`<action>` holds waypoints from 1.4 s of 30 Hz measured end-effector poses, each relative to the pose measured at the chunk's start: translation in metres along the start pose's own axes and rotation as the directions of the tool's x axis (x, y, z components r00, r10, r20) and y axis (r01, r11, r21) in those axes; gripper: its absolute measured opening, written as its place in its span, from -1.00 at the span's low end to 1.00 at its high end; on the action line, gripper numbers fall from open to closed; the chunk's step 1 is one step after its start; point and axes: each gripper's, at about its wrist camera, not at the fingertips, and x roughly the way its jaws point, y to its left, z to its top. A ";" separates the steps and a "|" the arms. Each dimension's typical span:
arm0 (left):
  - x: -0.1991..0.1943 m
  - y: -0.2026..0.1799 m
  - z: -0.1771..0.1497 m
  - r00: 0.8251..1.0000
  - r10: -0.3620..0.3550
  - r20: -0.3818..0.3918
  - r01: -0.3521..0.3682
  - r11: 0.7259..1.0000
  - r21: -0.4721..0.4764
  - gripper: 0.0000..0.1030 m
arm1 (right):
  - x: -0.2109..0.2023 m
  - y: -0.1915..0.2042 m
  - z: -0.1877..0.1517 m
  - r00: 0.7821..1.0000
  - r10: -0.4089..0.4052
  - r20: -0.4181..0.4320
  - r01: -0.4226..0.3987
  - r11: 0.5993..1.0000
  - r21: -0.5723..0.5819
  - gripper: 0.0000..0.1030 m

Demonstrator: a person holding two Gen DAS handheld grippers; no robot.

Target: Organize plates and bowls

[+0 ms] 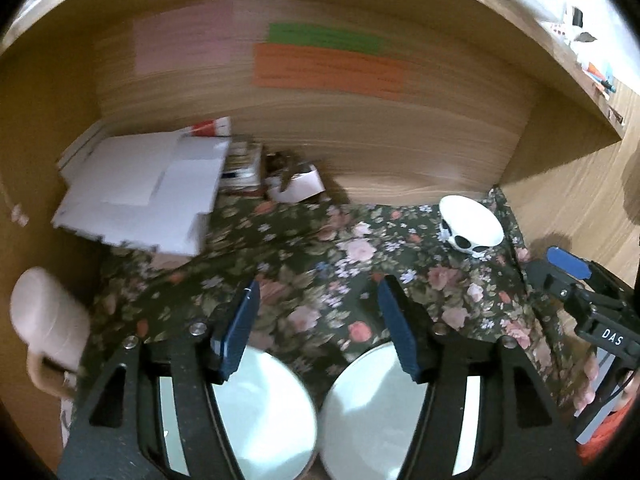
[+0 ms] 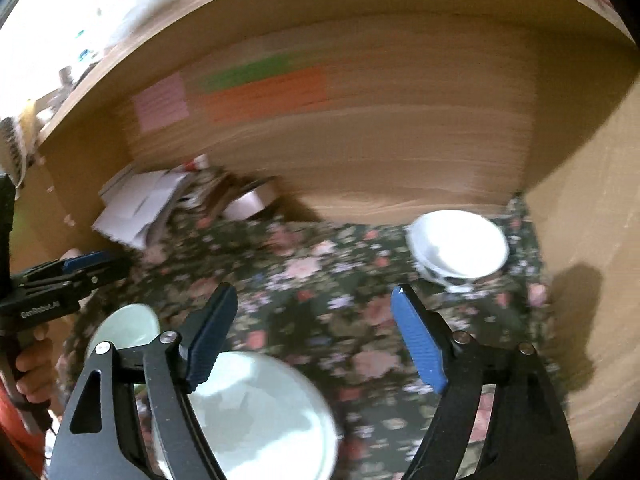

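Right wrist view: white bowl [image 2: 460, 246] just beyond spread-apart right tool [image 2: 314, 330], untouched.

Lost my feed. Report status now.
Left tool open, empty; right tool open, empty. Two pale green plates side by side near edge, patterned white bowl back right. Boxes clutter back left.

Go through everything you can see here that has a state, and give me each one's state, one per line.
left gripper: open, empty, above the two pale plates.
right gripper: open, empty.
left pale green plate: flat on the floral cloth.
right pale green plate: flat, edge meeting the other plate.
white bowl: upright, empty, back right corner.
white cardboard box: flaps open, back left.
pink mug: tilted, at left edge.
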 end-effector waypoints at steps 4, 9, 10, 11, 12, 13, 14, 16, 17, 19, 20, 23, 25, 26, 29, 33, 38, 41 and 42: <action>0.020 -0.025 0.012 0.999 -0.041 -0.014 0.041 0.998 0.043 0.27 | 0.002 -0.027 0.002 0.998 -0.060 0.011 0.060 0.998 0.026 0.50; 0.046 -0.058 0.025 0.997 -0.071 -0.032 0.074 0.991 0.110 0.28 | 0.015 -0.059 0.001 0.994 -0.111 -0.006 0.111 0.991 0.071 0.51; 0.054 -0.066 0.028 0.996 -0.075 -0.041 0.079 0.989 0.124 0.29 | 0.018 -0.065 0.001 0.993 -0.119 -0.012 0.119 0.990 0.078 0.51; 0.060 -0.071 0.031 0.996 -0.079 -0.050 0.085 0.987 0.134 0.29 | 0.022 -0.072 0.001 0.991 -0.129 -0.019 0.130 0.987 0.089 0.51; 0.068 -0.077 0.033 0.994 -0.085 -0.064 0.094 0.985 0.142 0.30 | 0.028 -0.081 0.002 0.990 -0.141 -0.030 0.143 0.984 0.105 0.51; 0.077 -0.082 0.037 0.992 -0.097 -0.085 0.109 0.983 0.151 0.31 | 0.031 -0.086 0.001 0.989 -0.146 -0.036 0.149 0.982 0.112 0.51; 0.084 -0.087 0.039 0.989 -0.104 -0.101 0.119 0.980 0.157 0.31 | 0.038 -0.094 0.001 0.986 -0.157 -0.049 0.162 0.979 0.126 0.51; 0.101 -0.097 0.043 0.986 -0.112 -0.127 0.131 0.978 0.161 0.31 | 0.048 -0.106 0.000 0.983 -0.173 -0.063 0.181 0.972 0.147 0.51; 0.110 -0.102 0.045 0.984 -0.111 -0.142 0.134 0.977 0.165 0.31 | 0.053 -0.112 0.000 0.981 -0.183 -0.066 0.191 0.969 0.157 0.51; 0.126 -0.111 0.048 0.979 -0.113 -0.172 0.142 0.976 0.167 0.31 | 0.062 -0.120 -0.002 0.977 -0.198 -0.081 0.210 0.963 0.168 0.51; 0.134 -0.115 0.050 0.976 -0.113 -0.189 0.145 0.975 0.167 0.31 | 0.069 -0.126 -0.003 0.974 -0.206 -0.092 0.220 0.959 0.177 0.51; 0.157 -0.123 0.053 0.967 -0.106 -0.233 0.147 0.975 0.166 0.31 | 0.085 -0.137 -0.004 0.968 -0.222 -0.117 0.242 0.952 0.187 0.51; 0.170 -0.127 0.055 0.967 -0.083 -0.243 0.128 0.975 0.179 0.31 | 0.097 -0.146 -0.006 0.966 -0.217 -0.142 0.243 0.949 0.201 0.49; 0.174 -0.128 0.056 0.968 -0.073 -0.242 0.120 0.975 0.185 0.31 | 0.102 -0.149 -0.006 0.964 -0.217 -0.152 0.245 0.948 0.204 0.41; 0.188 -0.132 0.058 0.968 -0.051 -0.245 0.101 0.975 0.197 0.31 | 0.117 -0.158 -0.005 0.960 -0.210 -0.187 0.247 0.947 0.207 0.13; 0.205 -0.134 0.058 0.964 -0.030 -0.266 0.087 0.975 0.204 0.31 | 0.138 -0.172 -0.008 0.958 -0.161 -0.238 0.221 0.943 0.251 -0.07; 0.217 -0.136 0.057 0.961 -0.028 -0.275 0.087 0.974 0.207 0.31 | 0.152 -0.182 -0.008 0.957 -0.117 -0.264 0.192 0.940 0.281 -0.19; 0.217 -0.138 0.059 0.961 -0.038 -0.274 0.097 0.974 0.203 0.31 | 0.159 -0.183 -0.008 0.954 -0.120 -0.276 0.199 0.939 0.280 -0.25; 0.217 -0.139 0.059 0.961 -0.047 -0.274 0.104 0.974 0.199 0.31 | 0.160 -0.183 -0.009 0.952 -0.127 -0.279 0.206 0.940 0.272 -0.29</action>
